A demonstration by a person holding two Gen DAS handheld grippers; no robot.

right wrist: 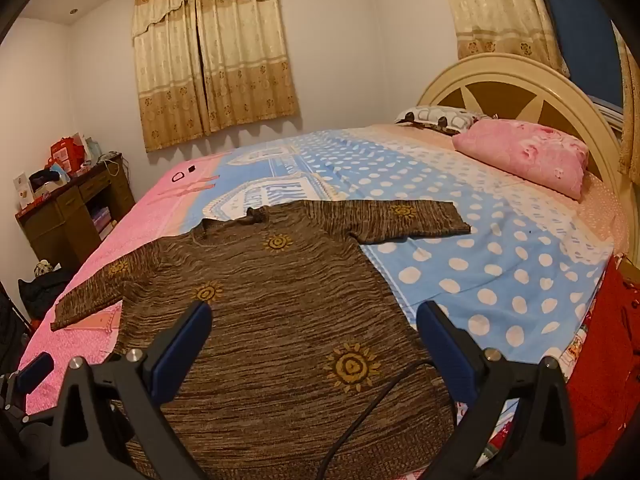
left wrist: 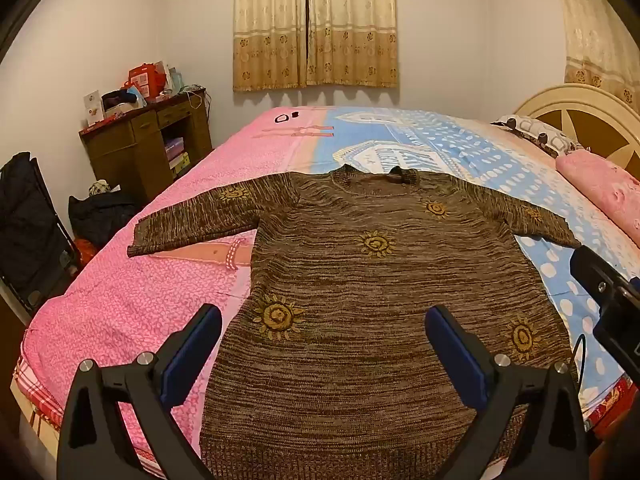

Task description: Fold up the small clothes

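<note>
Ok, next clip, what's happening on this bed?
A person holds a gripper in each hand above a brown knit sweater spread flat, front up, on the bed, both sleeves out to the sides. The left gripper and right gripper are both open, hovering near the hem end and gripping nothing. No fold has been made yet.

Brown knit sweater (left wrist: 360, 280) lies flat mid-bed, both sleeves spread out. Bedsheet (left wrist: 140, 308) bare to its left, and bare on the polka-dot side (right wrist: 500, 280) to its right, so both sides are reachable. Pink pillow (right wrist: 528, 156) and headboard (right wrist: 520, 80) close off the far right. Black cable (right wrist: 380, 392) trails across the sweater's lower hem. Wooden desk (left wrist: 148, 148) stands well clear beyond the left bed edge.
</note>
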